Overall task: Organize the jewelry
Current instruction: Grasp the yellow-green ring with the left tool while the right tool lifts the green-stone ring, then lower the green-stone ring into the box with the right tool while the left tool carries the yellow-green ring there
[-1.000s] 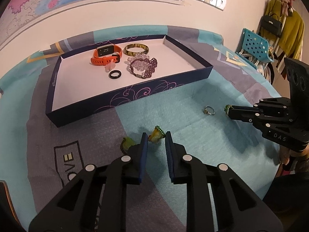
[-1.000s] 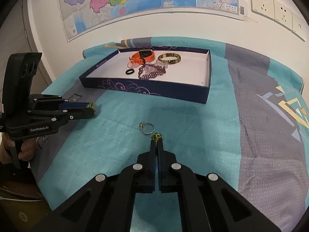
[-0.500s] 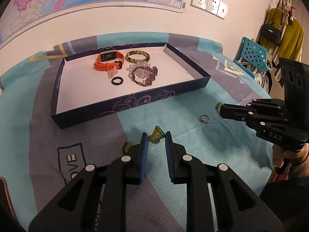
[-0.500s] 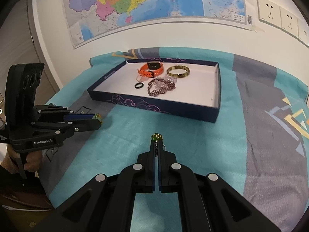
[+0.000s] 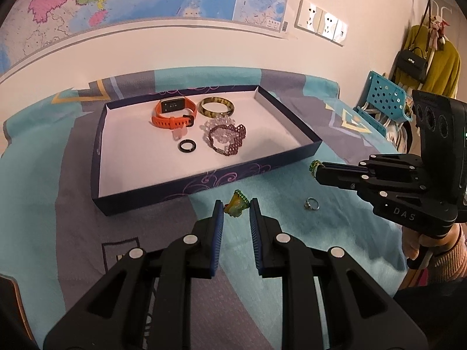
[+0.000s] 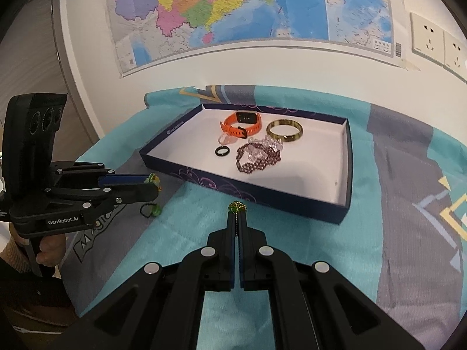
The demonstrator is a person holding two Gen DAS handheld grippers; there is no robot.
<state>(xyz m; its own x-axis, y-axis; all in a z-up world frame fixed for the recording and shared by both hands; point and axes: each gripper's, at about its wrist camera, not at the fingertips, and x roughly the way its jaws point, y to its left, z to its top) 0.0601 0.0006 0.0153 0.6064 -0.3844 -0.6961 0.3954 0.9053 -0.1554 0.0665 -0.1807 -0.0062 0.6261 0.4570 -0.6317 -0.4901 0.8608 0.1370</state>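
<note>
My left gripper (image 5: 235, 203) is shut on a yellow-green ornament (image 5: 235, 209) pinched at its fingertips, held above the cloth just short of the tray's front wall. My right gripper (image 6: 237, 214) is shut on a small green beaded piece (image 6: 237, 206) at its tips, also in front of the tray. The dark blue tray (image 5: 204, 180) with a white floor holds an orange watch (image 5: 172, 113), an amber bangle (image 5: 216, 107), beaded bracelets (image 5: 227, 138) and a black ring (image 5: 187, 146). A silver ring (image 5: 312, 204) lies on the cloth between the grippers.
A turquoise and grey cloth (image 6: 306, 248) covers the table. A small green piece on a black loop (image 6: 150, 210) lies on it under the left gripper (image 6: 154, 182). A person's hand (image 6: 48, 253) holds that gripper's handle. A blue chair (image 5: 385, 102) stands at the right.
Both grippers have risen and come closer to the tray, each keeping its piece. The silver ring has stayed on the cloth and dropped lower in the left wrist view.
</note>
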